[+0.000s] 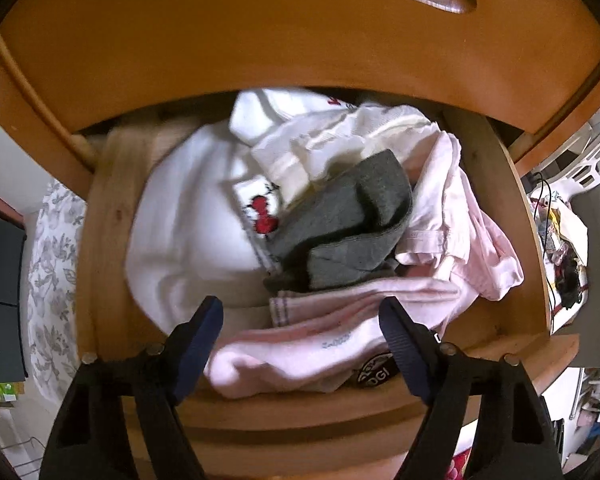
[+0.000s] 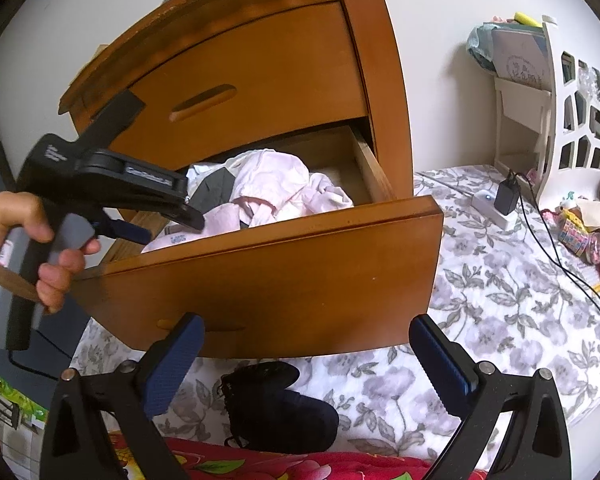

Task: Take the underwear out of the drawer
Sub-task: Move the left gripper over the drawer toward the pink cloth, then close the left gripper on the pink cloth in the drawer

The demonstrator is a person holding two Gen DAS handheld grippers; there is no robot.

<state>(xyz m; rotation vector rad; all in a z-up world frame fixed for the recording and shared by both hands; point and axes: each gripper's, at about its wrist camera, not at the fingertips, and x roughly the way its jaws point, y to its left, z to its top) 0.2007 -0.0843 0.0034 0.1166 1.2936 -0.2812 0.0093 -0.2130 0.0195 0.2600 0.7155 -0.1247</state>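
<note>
Tongs first: the left gripper [image 1: 300, 316] points down into the open drawer [image 2: 260, 264], jaws apart, a pale pink garment [image 1: 300, 354] lying between the pads with no squeeze visible. Behind it sit a grey sock [image 1: 352, 232], more pink cloth [image 1: 460, 236] and white clothes [image 1: 188, 232]. A hand [image 2: 28, 240] holds that tool. The right gripper [image 2: 306, 338] hangs wide and empty before the drawer front, above a dark garment [image 2: 276, 408] on the floral sheet [image 2: 500, 288].

soft, even daylight is filling both views; fisheye bending is curving the orange-brown wooden drawer [image 1: 112, 248] edges, black vignette is darkening corners, and the clothes are blurring slightly.
</note>
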